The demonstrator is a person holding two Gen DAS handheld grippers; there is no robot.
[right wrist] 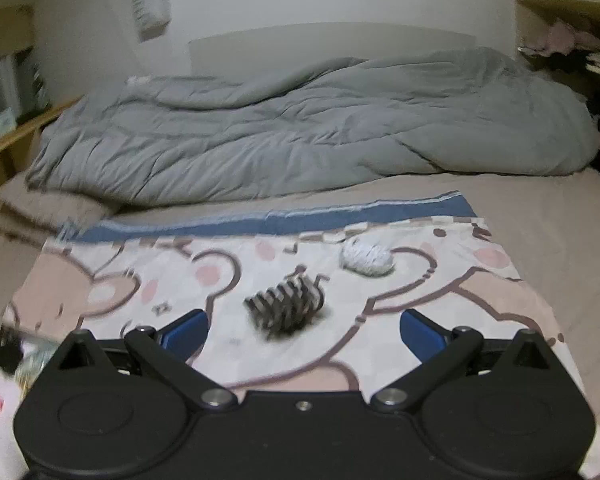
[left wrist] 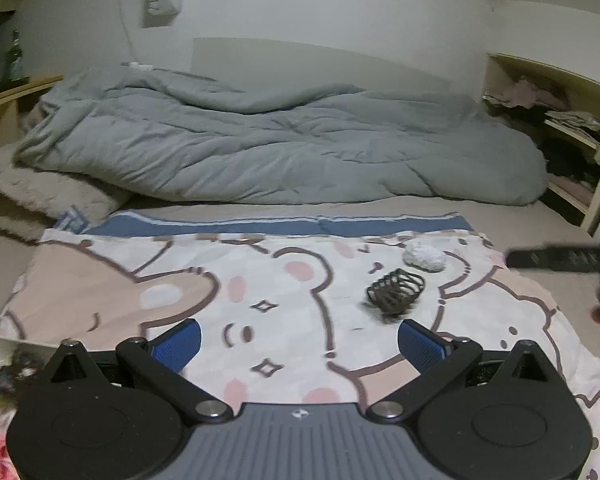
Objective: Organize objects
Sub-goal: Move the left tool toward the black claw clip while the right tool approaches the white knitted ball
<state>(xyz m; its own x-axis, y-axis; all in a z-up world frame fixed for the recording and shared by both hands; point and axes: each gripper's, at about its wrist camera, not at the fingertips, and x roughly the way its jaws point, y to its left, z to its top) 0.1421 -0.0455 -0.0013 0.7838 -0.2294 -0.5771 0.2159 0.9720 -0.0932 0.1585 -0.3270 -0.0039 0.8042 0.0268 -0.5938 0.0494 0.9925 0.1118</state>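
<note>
A dark claw hair clip (left wrist: 396, 293) lies on a bear-print cloth (left wrist: 284, 292) spread on the bed. A white crumpled ball (left wrist: 424, 257) lies just beyond it, to the right. My left gripper (left wrist: 298, 340) is open and empty, hovering over the cloth, with the clip ahead of its right finger. In the right wrist view the clip (right wrist: 286, 305) lies just ahead, between the fingers, and the white ball (right wrist: 367, 259) sits farther right. My right gripper (right wrist: 304, 334) is open and empty above the cloth (right wrist: 440, 304).
A rumpled grey duvet (left wrist: 284, 144) covers the far half of the bed. Open shelves with clothes (left wrist: 572, 120) stand at the right. A wooden shelf with a bottle (left wrist: 14, 60) is at the left. Part of the right gripper (left wrist: 564, 258) shows at the right edge.
</note>
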